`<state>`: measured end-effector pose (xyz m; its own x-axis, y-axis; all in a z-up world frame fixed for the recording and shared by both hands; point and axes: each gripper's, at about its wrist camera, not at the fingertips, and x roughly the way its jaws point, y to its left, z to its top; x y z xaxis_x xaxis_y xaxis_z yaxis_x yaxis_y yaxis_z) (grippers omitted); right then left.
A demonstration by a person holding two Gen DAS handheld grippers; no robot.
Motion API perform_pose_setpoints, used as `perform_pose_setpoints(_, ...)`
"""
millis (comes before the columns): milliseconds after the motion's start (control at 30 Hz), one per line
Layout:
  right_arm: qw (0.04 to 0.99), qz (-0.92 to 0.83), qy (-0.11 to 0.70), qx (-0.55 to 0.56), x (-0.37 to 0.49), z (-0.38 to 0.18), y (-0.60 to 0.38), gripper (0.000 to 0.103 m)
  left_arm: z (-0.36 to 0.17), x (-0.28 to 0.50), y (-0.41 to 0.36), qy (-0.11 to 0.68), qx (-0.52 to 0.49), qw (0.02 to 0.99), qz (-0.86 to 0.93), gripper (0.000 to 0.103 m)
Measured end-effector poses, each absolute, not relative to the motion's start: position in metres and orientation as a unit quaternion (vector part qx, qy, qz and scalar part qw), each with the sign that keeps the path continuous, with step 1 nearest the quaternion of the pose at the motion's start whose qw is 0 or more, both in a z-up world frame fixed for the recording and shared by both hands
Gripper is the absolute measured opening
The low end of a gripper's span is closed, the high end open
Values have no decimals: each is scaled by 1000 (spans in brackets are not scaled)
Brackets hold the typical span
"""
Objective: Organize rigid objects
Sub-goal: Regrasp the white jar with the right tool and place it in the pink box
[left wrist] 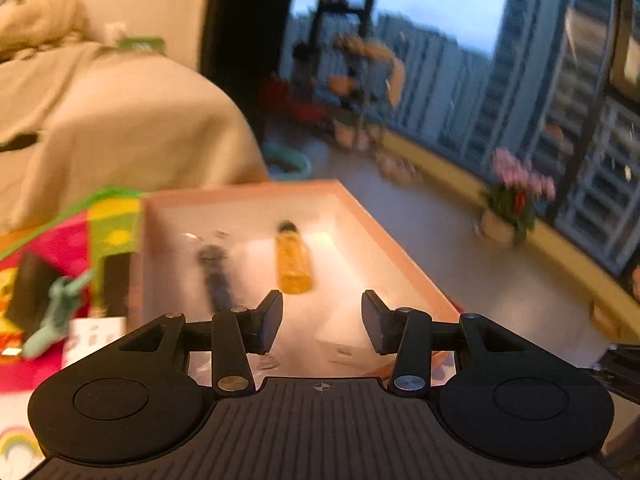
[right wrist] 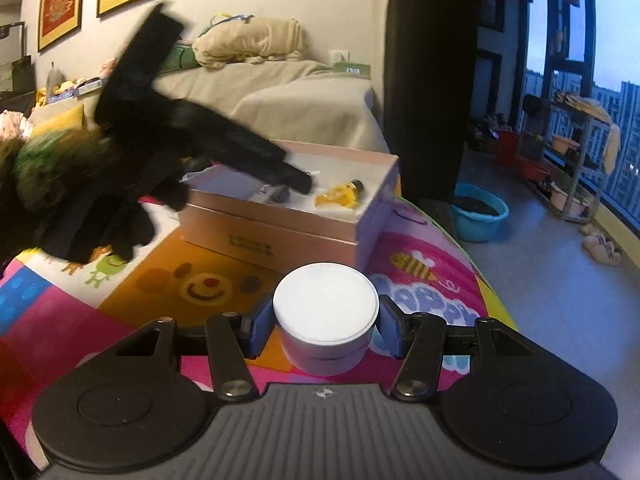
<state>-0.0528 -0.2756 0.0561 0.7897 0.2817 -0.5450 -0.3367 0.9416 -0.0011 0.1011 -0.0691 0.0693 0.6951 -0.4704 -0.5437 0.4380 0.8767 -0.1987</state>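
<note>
A colourful play mat [right wrist: 168,292] covers the worktop, and the pink box [right wrist: 280,236] sits on its far side. Over the box the left tongs [left wrist: 322,316] hang spread wide, gripping nothing. Inside lie a yellow bottle [left wrist: 294,264] and a dark, blurred object [left wrist: 216,276]. Nearer, the right tongs [right wrist: 326,326] pinch a white round jar [right wrist: 326,316].

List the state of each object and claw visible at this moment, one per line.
Left claw: open, empty, hovering over the box.
Right claw: shut on the white-lidded jar.
White-lidded jar: upright, lid on, outside the box.
Pink box: open, lidless.
Yellow bottle: lying flat in the box, dark cap on.
Dark object: lying in the box, too blurred to identify.
Green figurine: tilted, on the mat outside the box.
</note>
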Motion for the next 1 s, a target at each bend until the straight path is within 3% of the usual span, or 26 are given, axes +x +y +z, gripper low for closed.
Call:
perform_pose_setpoints(300,942,199,272,-4,16,101,-257,54,75,24,11,205,-7,957,-205,48)
perform_pose_setpoints(533,910,188,367,-40,130,84,-185,54,43,10,68,223,-66,954,-189,48)
perform_pose_setpoints(767,888,153,431,-55,168,50,-162,55,36,16,104,259,-96,945,-174,48)
perform_pose_setpoints(900,893,148,418,-72,161,62,-165,72,34,28,111,273,-100,940,-181,48)
perform_pose_setpoints(1000,902,151,393,-98,148,77,-164,73,37,38,114,268,-94,944,-171,48)
